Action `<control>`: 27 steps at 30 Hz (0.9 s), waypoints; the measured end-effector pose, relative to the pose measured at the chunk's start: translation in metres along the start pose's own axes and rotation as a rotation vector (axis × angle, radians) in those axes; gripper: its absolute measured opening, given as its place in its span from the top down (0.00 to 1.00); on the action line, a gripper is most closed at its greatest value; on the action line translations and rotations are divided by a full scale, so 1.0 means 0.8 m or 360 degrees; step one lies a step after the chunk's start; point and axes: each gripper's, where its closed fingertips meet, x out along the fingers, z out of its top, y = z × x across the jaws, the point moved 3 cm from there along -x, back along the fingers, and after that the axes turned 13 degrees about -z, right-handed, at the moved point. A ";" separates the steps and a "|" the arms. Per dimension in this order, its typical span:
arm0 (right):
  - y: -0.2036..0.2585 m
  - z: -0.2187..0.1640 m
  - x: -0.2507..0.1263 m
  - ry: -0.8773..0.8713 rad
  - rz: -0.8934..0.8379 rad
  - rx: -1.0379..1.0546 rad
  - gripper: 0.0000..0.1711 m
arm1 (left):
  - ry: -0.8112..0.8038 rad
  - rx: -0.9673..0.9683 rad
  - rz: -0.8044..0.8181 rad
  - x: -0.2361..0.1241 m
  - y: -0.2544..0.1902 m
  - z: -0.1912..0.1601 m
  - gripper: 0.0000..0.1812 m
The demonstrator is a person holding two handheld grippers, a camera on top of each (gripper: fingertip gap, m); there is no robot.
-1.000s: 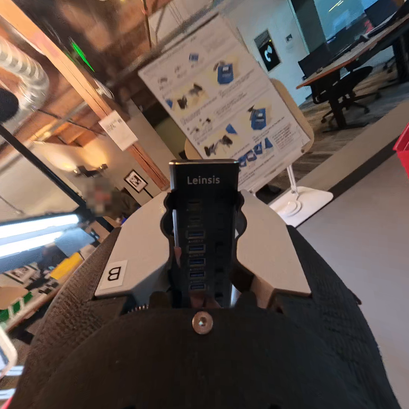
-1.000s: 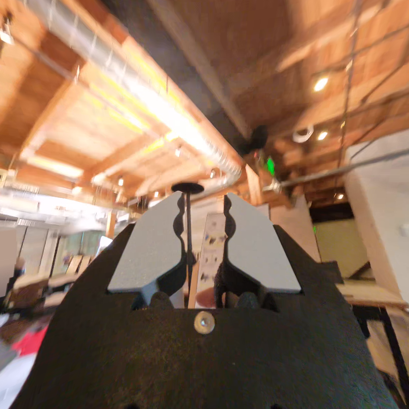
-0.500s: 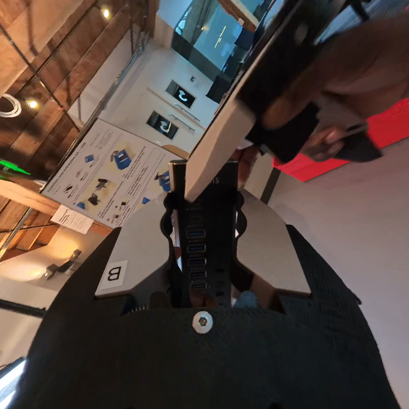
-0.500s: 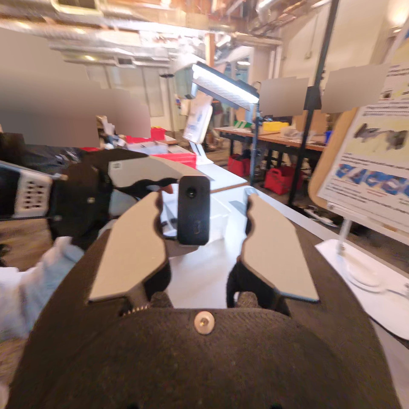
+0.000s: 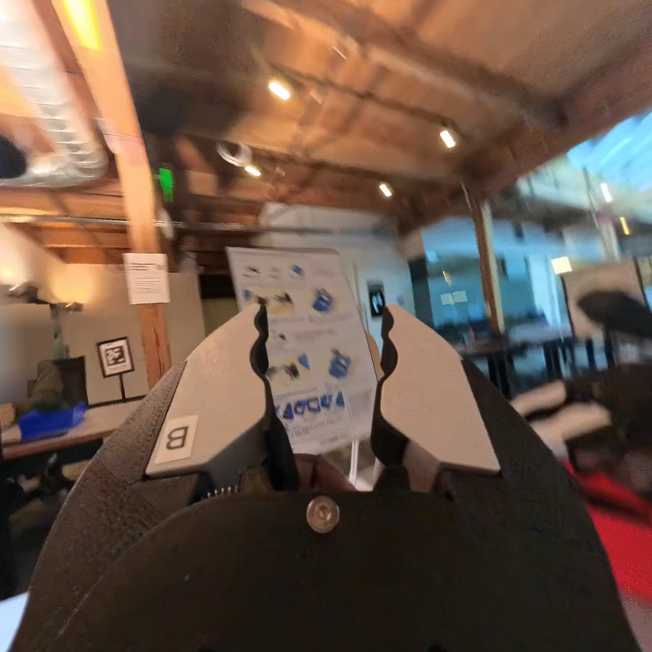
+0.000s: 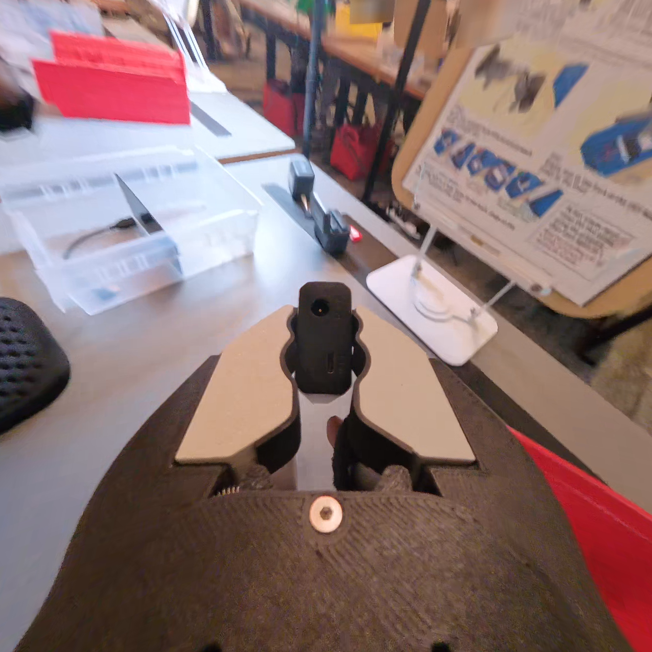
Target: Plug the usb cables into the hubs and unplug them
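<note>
Grey bench (image 6: 116, 352) carries a clear plastic box (image 6: 130, 218) with a cable inside, a red bin (image 6: 113, 91) behind it, an instruction board (image 6: 550, 169) on a white stand at right; right gripper (image 6: 324, 347) fingers clamped on the black hub (image 6: 324, 338), end-on, above the bench; left gripper (image 5: 323, 338) raised toward the wooden ceiling (image 5: 352, 88), fingers parted, nothing between them.

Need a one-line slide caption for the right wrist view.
Right gripper shut on a black oblong USB hub, end-on, above a grey table bearing a clear plastic bin.
</note>
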 end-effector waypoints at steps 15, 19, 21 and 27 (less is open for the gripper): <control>-0.034 -0.110 0.036 0.0704 0.0141 0.0083 0.84 | -0.0811 -0.0072 0.0537 -0.121 0.072 0.104 0.75; -0.034 -0.123 0.040 0.0765 0.0200 0.0105 0.84 | -0.0797 -0.0079 0.0531 -0.118 0.074 0.099 0.75; -0.034 -0.124 0.039 0.0769 0.0213 0.0114 0.84 | -0.0794 -0.0085 0.0517 -0.118 0.074 0.099 0.75; -0.034 -0.104 0.026 0.0642 0.0255 0.0119 0.70 | -0.0785 -0.0050 0.0546 -0.124 0.079 0.103 0.75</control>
